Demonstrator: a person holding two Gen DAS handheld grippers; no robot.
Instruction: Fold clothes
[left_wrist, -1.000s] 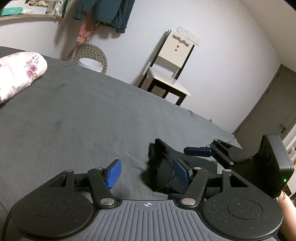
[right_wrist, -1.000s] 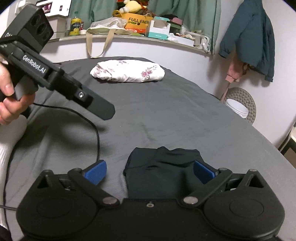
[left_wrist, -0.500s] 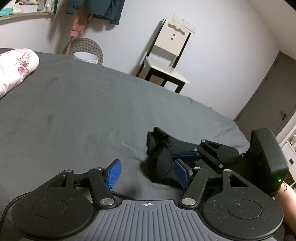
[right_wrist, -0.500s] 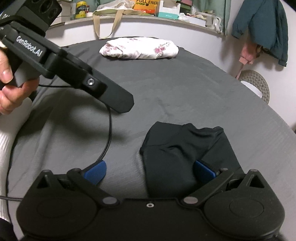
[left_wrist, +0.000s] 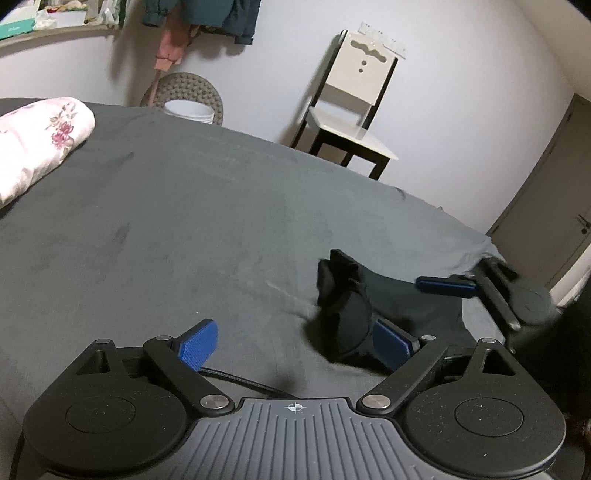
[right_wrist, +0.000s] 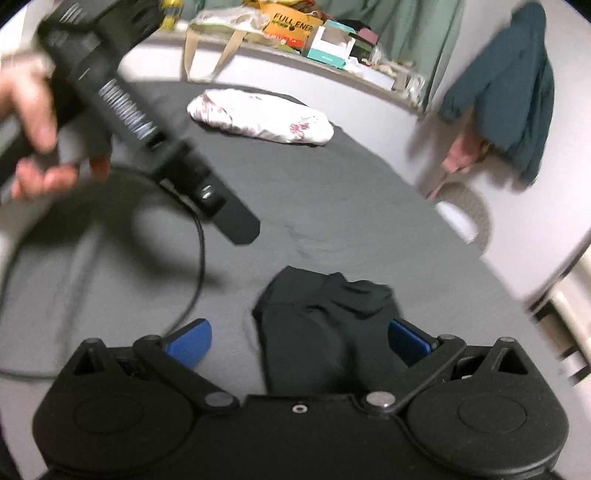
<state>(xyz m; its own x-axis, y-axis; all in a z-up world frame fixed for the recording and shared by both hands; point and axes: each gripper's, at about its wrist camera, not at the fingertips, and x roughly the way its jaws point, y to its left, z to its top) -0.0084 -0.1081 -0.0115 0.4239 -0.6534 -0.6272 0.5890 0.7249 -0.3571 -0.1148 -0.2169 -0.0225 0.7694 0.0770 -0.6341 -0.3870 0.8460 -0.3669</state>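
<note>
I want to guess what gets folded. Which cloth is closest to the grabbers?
The dark garment, lying right between the right gripper's open fingers. The flowery bundle lies far across the bed.

We count one black garment (right_wrist: 325, 325), one floral bundle (right_wrist: 258, 118) at 11 o'clock, one chair (left_wrist: 351, 107), two grippers (left_wrist: 295, 343) (right_wrist: 299, 341).

The bed sheet (left_wrist: 184, 221) is plain dark grey. The folded garment (right_wrist: 325, 332) on it looks black, perhaps very dark green in the blurred right view. The bundle (left_wrist: 33, 144) is white with pink flowers. Both grippers, left (left_wrist: 295, 343) and right (right_wrist: 299, 341), are black with blue pads (left_wrist: 195, 345). The hanging jacket (right_wrist: 517, 92) is teal; the chair (left_wrist: 354, 96) is cream with black legs.
</note>
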